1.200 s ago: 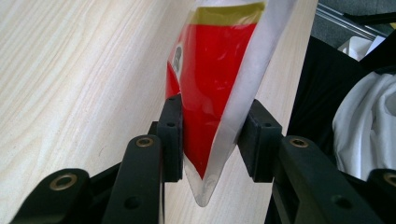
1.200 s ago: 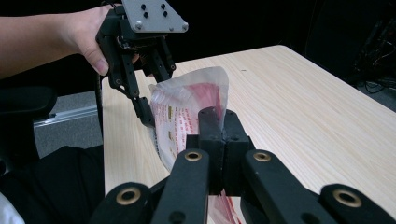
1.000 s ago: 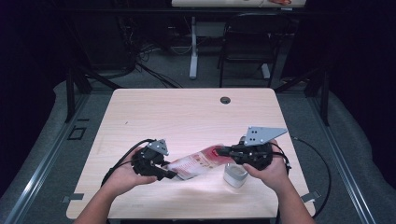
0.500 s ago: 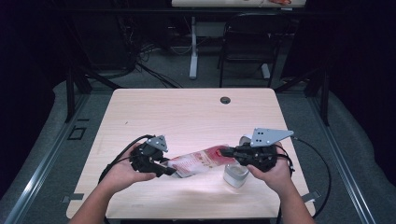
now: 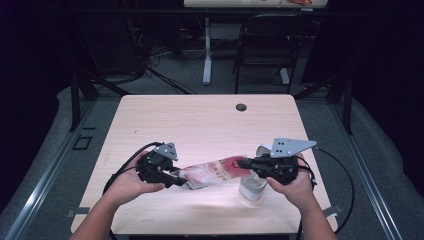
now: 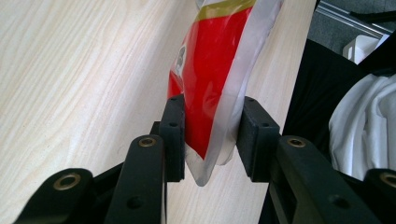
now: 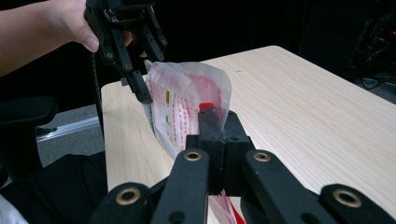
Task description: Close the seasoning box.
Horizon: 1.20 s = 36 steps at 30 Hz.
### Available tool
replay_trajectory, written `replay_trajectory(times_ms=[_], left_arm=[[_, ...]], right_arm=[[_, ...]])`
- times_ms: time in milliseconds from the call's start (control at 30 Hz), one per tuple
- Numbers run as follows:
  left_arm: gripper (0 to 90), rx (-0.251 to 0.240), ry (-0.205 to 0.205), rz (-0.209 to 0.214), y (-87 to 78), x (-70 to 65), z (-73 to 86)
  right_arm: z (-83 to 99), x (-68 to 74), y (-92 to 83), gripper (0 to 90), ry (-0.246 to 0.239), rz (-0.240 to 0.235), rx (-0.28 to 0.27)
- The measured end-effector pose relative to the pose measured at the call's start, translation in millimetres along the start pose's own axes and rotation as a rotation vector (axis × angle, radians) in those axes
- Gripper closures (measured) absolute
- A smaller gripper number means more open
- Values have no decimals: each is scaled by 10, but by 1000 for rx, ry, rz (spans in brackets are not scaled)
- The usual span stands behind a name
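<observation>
- The right gripper has its jaws clamped on one end of the red-and-white pouch.
- The left gripper has jaws pressing the pouch's other end.
- The pouch hangs stretched between them above the tabletop, beside a white cup.

A pale wooden worktop with a dark round grommet near its far edge; a small white cup stands near the front; beyond, a black chair and floor cables
</observation>
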State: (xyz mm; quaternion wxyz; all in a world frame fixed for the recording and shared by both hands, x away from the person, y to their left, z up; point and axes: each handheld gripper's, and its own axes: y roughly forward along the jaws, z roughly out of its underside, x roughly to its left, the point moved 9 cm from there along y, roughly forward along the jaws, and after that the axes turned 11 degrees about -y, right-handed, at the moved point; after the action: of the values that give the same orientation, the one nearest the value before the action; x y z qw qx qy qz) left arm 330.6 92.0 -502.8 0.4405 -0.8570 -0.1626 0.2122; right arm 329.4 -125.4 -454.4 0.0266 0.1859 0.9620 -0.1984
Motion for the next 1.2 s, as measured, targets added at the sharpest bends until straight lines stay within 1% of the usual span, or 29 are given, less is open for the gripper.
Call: replay_trajectory(times_ms=[167,233,500,767,967,1200], left_arm=[[665,-4,-4,1,-9,3,-14],[665,-8,-12,1,-7,3,-23],[668,-1,-9,-1,-7,23,-57],[673,-3,-6,-5,-31,35,-98],[675,-7,-7,-10,-63,46,-121],[677,-20,-7,-11,-90,55,-158]], right_arm=[[15,-9,-2,898,8,2,1],[27,-19,-3,898,12,3,4],[113,-67,4,898,38,8,17],[148,-99,-4,897,41,17,25],[181,-114,5,897,54,18,26],[201,-130,-3,896,60,24,27]])
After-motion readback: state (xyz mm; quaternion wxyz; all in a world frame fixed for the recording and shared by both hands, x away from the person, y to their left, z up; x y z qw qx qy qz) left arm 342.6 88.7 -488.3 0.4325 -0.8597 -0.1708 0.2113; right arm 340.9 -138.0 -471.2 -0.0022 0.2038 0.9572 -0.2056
